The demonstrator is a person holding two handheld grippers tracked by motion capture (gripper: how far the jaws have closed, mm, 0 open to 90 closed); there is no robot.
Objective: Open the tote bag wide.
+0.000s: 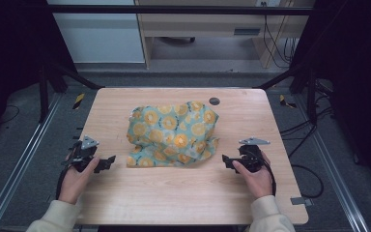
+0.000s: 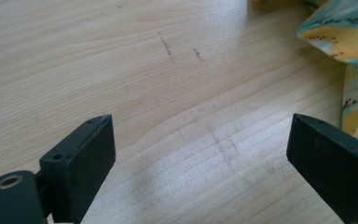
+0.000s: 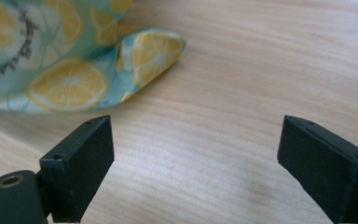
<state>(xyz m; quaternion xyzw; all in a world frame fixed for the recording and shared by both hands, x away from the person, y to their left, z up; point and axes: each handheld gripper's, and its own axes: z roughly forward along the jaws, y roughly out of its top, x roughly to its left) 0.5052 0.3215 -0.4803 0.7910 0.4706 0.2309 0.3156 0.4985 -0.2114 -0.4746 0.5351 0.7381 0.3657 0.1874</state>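
Nearest the person, the left gripper [image 1: 107, 163] and right gripper [image 1: 227, 160] are held low over the table [image 1: 174, 198], each with jaws spread wide and nothing gripped. Between them and slightly beyond, a crumpled lemon-print cloth [image 1: 174, 135] is laid mid-table, untouched. Its long axis runs left to right, with one corner [image 3: 161, 49] pointed at the right gripper.

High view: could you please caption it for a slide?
Crumpled lemon-print cloth on a wooden table, flanked by the open left gripper and right gripper.
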